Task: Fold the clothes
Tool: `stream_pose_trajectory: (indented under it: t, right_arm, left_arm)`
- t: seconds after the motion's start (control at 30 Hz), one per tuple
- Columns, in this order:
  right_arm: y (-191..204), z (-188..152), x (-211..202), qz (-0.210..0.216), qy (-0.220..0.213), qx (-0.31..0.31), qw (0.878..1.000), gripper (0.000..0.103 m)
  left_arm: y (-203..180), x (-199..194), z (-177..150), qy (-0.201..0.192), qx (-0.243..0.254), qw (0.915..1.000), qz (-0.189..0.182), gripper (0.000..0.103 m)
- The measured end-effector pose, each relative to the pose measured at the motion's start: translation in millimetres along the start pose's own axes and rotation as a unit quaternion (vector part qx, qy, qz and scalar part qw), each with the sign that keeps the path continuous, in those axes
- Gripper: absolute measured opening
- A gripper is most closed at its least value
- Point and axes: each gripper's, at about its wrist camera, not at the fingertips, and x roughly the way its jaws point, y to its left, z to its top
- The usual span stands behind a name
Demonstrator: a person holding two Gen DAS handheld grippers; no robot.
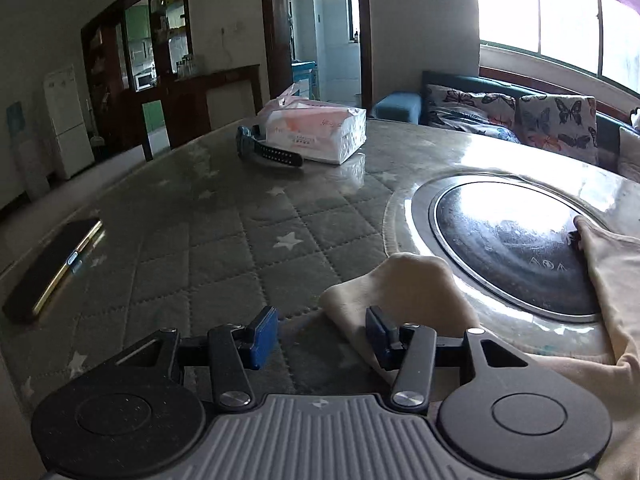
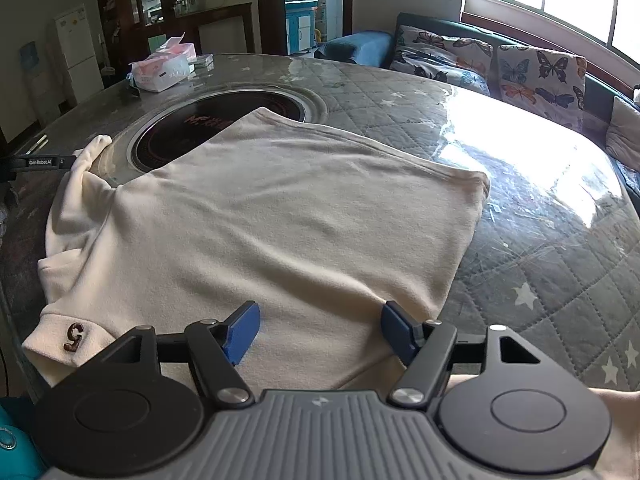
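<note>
A cream shirt [image 2: 272, 216] lies spread on the round table, one corner over the dark cooktop disc [image 2: 188, 132]. Its sleeve [image 2: 86, 168] sticks out at the left, and a brown "5" mark [image 2: 74, 337] sits near the front left edge. My right gripper [image 2: 320, 330] is open just above the shirt's near edge, holding nothing. In the left wrist view my left gripper [image 1: 322, 334] is open, its right finger beside the cream sleeve [image 1: 404, 292]; more of the shirt [image 1: 612, 280] lies at the right. The left gripper's arm [image 2: 38, 162] shows at the far left of the right wrist view.
The table has a quilted star-pattern cover under glass [image 1: 224, 240]. On it are a tissue pack [image 1: 316, 128], a dark watch [image 1: 268, 152], a phone [image 1: 52, 264] near the left edge and the inset cooktop [image 1: 508, 240]. A sofa with butterfly cushions [image 2: 520, 68] stands behind.
</note>
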Motion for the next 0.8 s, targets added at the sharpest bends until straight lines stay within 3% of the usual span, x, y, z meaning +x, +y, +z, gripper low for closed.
stream_pose_trajectory:
  t: [0.1, 0.17, 0.23, 0.27, 0.47, 0.67, 0.73, 0.8]
  right_arm:
    - [0, 1, 0, 0.0, 0.0, 0.0, 1.0, 0.071]
    - [1, 1, 1, -0.001, 0.0, 0.001, 1.0, 0.071]
    - [1, 1, 1, -0.002, 0.0, 0.002, 1.0, 0.071]
    - [1, 1, 1, -0.002, -0.001, 0.002, 1.0, 0.071]
    - [1, 0, 1, -0.003, -0.002, 0.002, 1.0, 0.071]
    - [3, 0, 2, -0.004, -0.003, -0.001, 1.0, 0.074]
    - [3, -1, 2, -0.005, -0.004, 0.001, 1.0, 0.074]
    - [3, -1, 1, -0.005, -0.004, 0.001, 1.0, 0.074]
  left_arm:
    - [-3, 6, 3, -0.006, 0.016, 0.9997, -0.019, 0.047]
    - [-5, 9, 4, -0.013, 0.027, 0.999, -0.033, 0.03]
    - [1, 4, 3, -0.015, 0.021, 0.9994, -0.023, 0.011]
    - [4, 1, 2, -0.015, 0.017, 0.9996, -0.016, 0.007]
    - [22, -18, -2, -0.018, -0.006, 0.9996, 0.022, 0.005]
    - [32, -16, -7, -0.001, -0.018, 0.9978, 0.064, 0.011]
    - [32, -22, -3, -0.007, -0.032, 0.998, 0.055, 0.016]
    - [25, -34, 1, -0.022, -0.026, 0.9992, 0.022, 0.017]
